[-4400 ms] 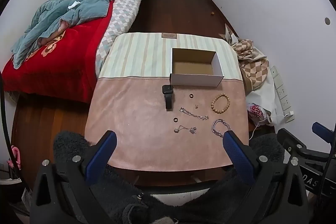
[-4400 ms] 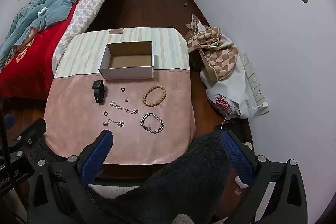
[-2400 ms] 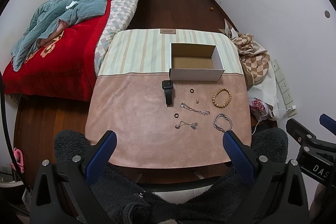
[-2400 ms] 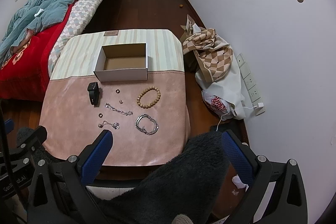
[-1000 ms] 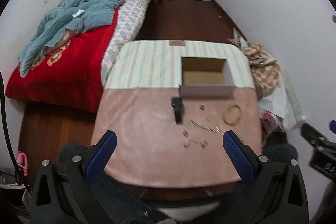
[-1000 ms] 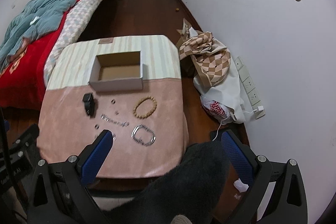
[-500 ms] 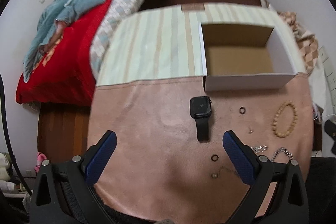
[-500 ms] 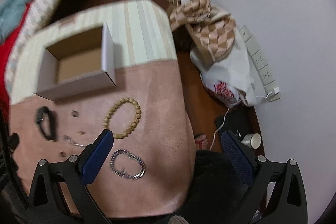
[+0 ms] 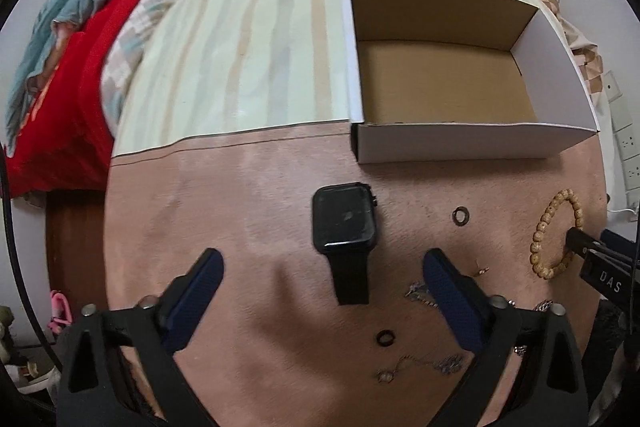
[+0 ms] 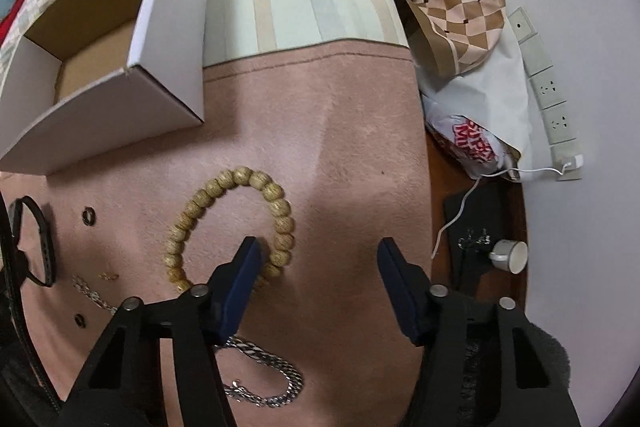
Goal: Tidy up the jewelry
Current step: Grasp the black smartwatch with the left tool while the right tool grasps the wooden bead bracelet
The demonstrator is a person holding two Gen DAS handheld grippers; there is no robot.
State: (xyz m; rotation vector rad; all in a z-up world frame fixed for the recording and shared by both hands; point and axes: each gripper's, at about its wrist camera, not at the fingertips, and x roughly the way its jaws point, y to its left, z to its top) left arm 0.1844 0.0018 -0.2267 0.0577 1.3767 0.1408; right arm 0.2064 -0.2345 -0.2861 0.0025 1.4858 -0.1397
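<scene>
A black smartwatch (image 9: 345, 227) lies on the pink table cover, its strap between the fingers of my open left gripper (image 9: 320, 267). An open, empty cardboard box (image 9: 440, 83) stands just beyond it. A wooden bead bracelet (image 10: 236, 219) lies in front of my open right gripper (image 10: 318, 251); the left fingertip (image 10: 248, 255) sits inside its loop, at the near right beads. A silver chain bracelet (image 10: 268, 375) lies under that gripper. Small rings (image 9: 461, 215) (image 9: 386, 337), a thin chain (image 9: 420, 367) and a tiny stud (image 9: 480, 271) lie on the cover.
The table's right edge (image 10: 416, 131) drops to the floor, with a checked bag (image 10: 452, 11), a white plastic bag (image 10: 480, 131) and a wall power strip (image 10: 548, 83). A bed with red and teal bedding (image 9: 72, 27) stands left of the table.
Both grippers have come down close to the table. The left one now frames the watch strap. The right one has reached the bead bracelet.
</scene>
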